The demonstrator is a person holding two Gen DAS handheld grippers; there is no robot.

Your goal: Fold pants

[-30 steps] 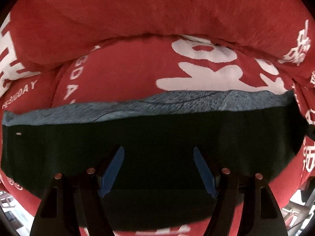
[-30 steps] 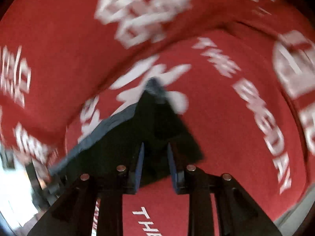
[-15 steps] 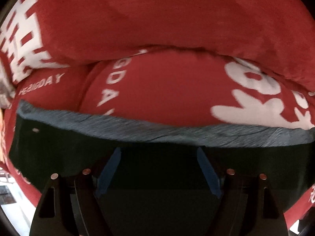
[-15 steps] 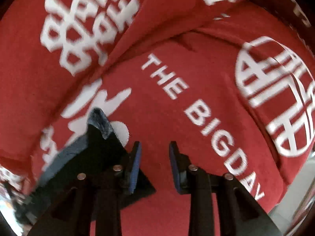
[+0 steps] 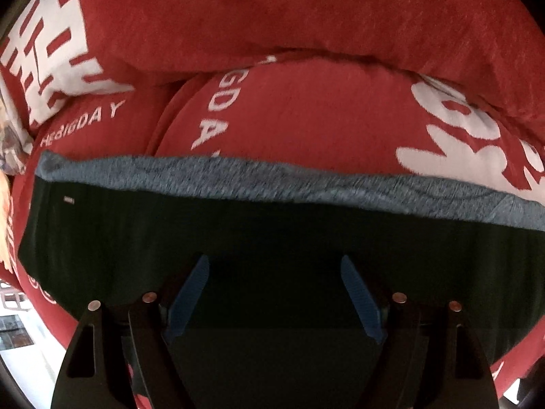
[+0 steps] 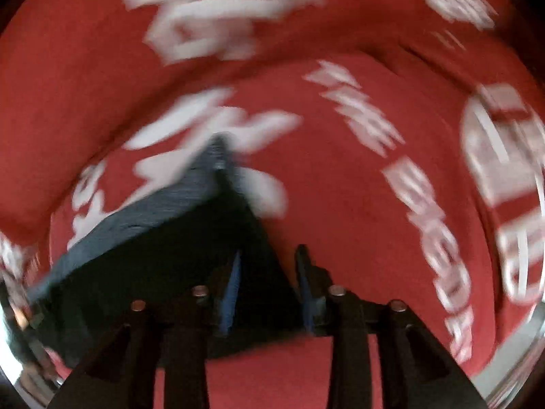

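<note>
We find the dark, soft-knit pants with a grey-blue upper band (image 5: 272, 238) lying flat across the lower half of the left wrist view, on a red plush cover printed with white lettering (image 5: 306, 119). The left gripper (image 5: 274, 293) stands wide above the dark cloth, its blue pads clear of it, holding nothing. In the blurred right wrist view, the right gripper (image 6: 269, 286) straddles the corner at lower centre, jaws opening, fabric between them but not pinched. We judge the garment light, limp and liable to sag; hold is best taken at the band's corners.
</note>
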